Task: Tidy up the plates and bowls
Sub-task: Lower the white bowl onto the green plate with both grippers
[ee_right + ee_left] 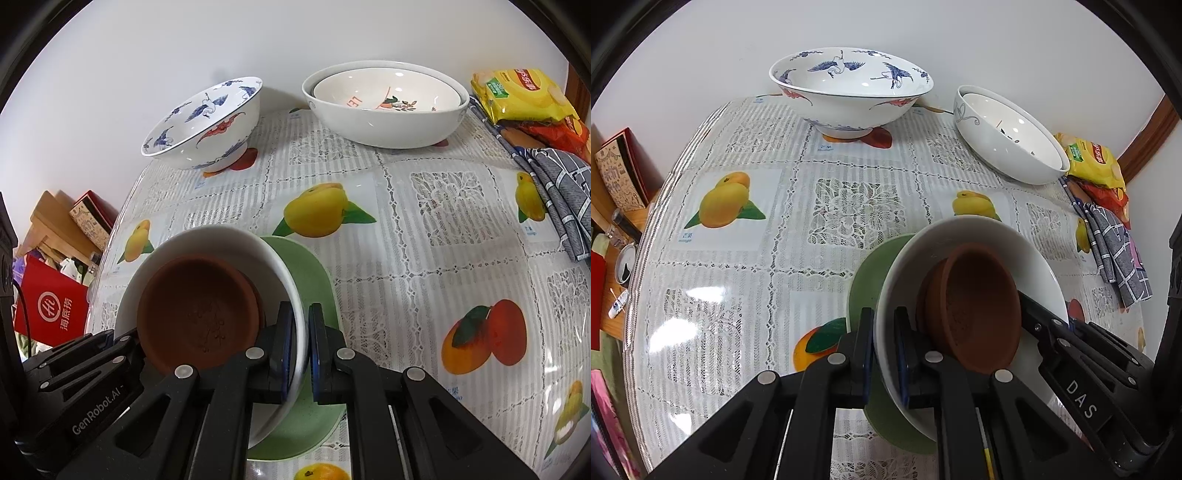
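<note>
A white bowl (964, 236) with a brown clay dish (975, 306) inside it sits on a green plate (864, 280) at the near side of the table. My left gripper (884, 354) is shut on the white bowl's left rim. My right gripper (301, 350) is shut on its right rim (291, 291); the brown dish (195, 314) and the green plate (317, 273) show there too. The right gripper's body (1071, 373) shows in the left wrist view. A blue crane-patterned bowl (849, 92) and nested white bowls (384, 103) stand at the back by the wall.
The table carries a lace-and-fruit cloth (849, 206). Yellow snack bags (524, 96) and a grey checked cloth (561, 184) lie at the back right. Boxes (85, 221) and a red bag (51, 306) stand past the table's left edge.
</note>
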A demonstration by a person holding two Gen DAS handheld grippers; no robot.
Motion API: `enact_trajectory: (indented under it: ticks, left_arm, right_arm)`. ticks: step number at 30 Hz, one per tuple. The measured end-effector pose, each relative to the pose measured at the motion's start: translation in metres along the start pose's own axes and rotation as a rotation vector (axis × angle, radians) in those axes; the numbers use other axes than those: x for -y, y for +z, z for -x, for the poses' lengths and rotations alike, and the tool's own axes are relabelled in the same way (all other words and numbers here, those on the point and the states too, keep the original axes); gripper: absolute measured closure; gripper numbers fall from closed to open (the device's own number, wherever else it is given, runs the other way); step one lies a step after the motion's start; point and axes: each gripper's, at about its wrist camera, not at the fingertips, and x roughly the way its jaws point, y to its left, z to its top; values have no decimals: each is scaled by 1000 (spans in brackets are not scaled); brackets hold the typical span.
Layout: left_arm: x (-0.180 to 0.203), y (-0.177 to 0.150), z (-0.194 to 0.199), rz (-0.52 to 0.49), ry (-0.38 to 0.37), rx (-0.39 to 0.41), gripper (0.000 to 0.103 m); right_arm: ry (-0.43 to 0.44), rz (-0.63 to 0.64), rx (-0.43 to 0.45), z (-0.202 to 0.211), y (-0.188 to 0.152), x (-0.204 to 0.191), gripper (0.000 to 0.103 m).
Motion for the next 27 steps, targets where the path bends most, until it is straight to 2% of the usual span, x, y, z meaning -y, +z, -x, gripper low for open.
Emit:
enact_trajectory:
  ticks: [8,11,18,27]
  left_arm:
    - [0,0,1,5,4,1,91]
    - [1,0,1,-9,31,8,88]
    - [2,-1,3,-14,29,-12,88]
    - [9,-6,14,-31,53,-6,84]
  right_arm:
    - [-13,26,4,1,0,-3,95]
    - [-23,36,4,1,0,-2,89]
    - [-16,29,-7,3,-3,-1,88]
    - [9,33,26,20,-3,4,84]
